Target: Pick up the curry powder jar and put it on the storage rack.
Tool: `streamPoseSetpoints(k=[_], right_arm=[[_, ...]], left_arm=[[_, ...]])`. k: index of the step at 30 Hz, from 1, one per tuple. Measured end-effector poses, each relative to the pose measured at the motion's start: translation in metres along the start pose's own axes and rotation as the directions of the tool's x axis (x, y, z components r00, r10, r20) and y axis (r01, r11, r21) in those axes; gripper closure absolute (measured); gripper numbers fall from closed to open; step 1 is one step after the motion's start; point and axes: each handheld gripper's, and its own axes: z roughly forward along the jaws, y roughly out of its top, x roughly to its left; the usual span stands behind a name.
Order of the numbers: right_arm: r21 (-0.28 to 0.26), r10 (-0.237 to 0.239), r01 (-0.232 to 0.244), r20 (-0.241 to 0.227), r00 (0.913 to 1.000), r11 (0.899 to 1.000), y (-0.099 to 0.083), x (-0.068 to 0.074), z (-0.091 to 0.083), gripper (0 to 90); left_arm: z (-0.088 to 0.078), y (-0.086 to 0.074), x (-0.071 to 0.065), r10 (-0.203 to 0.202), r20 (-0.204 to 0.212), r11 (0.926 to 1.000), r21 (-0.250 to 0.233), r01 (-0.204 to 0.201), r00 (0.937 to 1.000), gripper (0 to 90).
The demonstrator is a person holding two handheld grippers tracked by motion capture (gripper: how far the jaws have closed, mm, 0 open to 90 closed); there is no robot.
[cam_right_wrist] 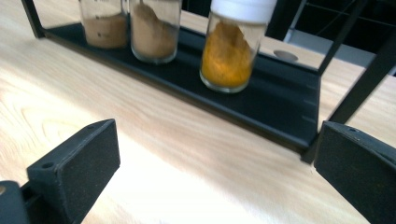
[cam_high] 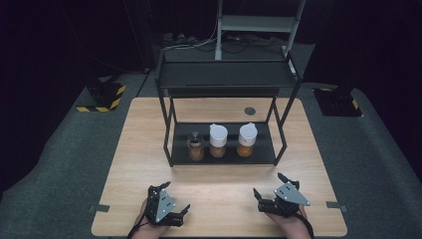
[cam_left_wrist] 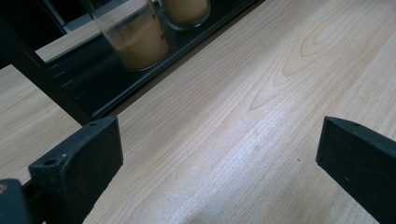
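No writing can be read on the jars or the rack; the jars carry no label that shows. Nearest the person, the left gripper [cam_high: 175, 213] rests low over the front edge of the wooden table [cam_high: 224, 199], its jaws spread wide with bare wood between them and nothing held. The right gripper [cam_high: 270, 193] sits at the same near edge, well apart from the left one, its jaws likewise wide open and empty, touching no jar. Farther back, in the middle of the table, stands a black two-tier rack [cam_high: 224, 74]. On its lower shelf [cam_right_wrist: 275, 107] three glass jars stand upright in a row, close beside each other. The left jar [cam_high: 195, 146] has a dark cap and holds brown powder. The middle jar [cam_high: 218, 141] has a white cap and holds light brown powder. The right jar [cam_right_wrist: 232, 46], white-capped, holds orange-yellow powder, heaped higher on one side. The upper shelf [cam_high: 226, 74] is bare
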Motion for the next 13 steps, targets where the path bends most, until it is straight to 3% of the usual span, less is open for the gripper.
streamPoseSetpoints(k=[4,13], right_arm=[[0.033,-0.031,0.031,0.006,0.9995,0.999,-0.0013,0.0025,-0.0015,0.0],[0.059,-0.031,0.03,0.007,0.9995,0.998,-0.0034,0.0013,-0.0024,0.0]], left_arm=[[-0.0001,-0.0002,0.0003,-0.001,0.001,1.0,-0.001,0.001,1.0,0.9],[-0.0001,-0.0007,0.001,-0.008,0.005,1.0,-0.004,0.008,1.0,0.9]])
